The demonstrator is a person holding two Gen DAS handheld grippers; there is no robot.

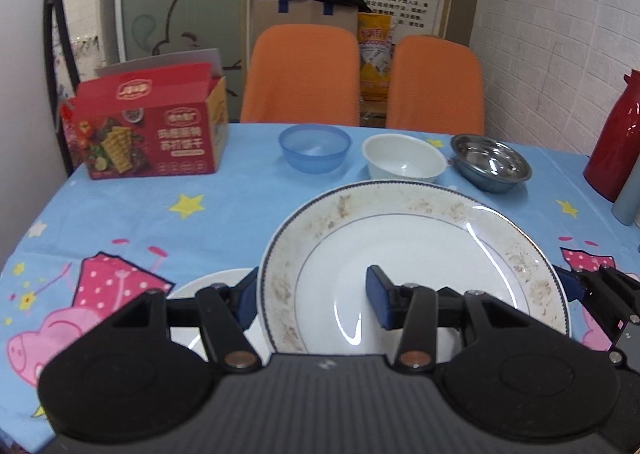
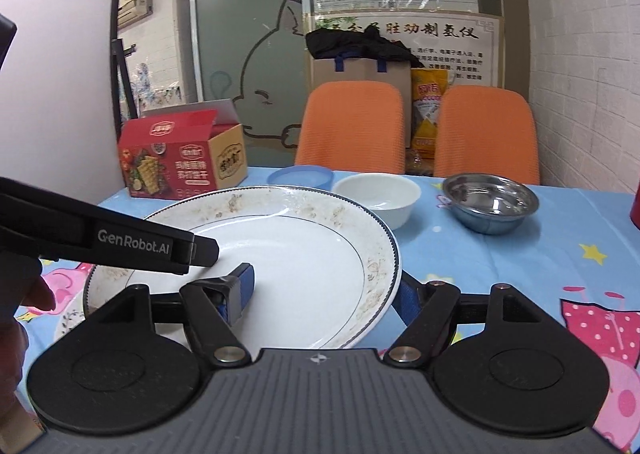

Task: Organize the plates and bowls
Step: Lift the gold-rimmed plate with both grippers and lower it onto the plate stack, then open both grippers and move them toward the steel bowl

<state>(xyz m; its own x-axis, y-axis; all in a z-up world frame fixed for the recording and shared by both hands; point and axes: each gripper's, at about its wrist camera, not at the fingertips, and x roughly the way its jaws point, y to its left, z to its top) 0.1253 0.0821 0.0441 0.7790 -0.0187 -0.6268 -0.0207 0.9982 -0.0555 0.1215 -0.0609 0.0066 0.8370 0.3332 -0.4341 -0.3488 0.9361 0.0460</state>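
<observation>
A large white plate point(image 1: 420, 238) with a dark rim line and brownish smears hangs above the table, held from both sides. My left gripper point(image 1: 312, 296) is shut on its left rim, one blue pad under the edge and one inside the plate. My right gripper point(image 2: 324, 294) is shut on the right rim of the large plate point(image 2: 300, 238) in the same way. A smaller white plate point(image 1: 212, 286) lies on the cloth below it, mostly hidden. Behind stand a blue bowl point(image 1: 315, 148), a white bowl point(image 1: 404, 162) and a steel bowl point(image 1: 492, 164) in a row.
A red snack box point(image 1: 156, 134) stands at the back left of the blue cartoon tablecloth point(image 1: 120, 222). A red flask point(image 1: 616, 142) is at the right edge. Two orange chairs point(image 1: 304, 74) stand behind the table. A person's hand point(image 2: 24, 294) shows at the left.
</observation>
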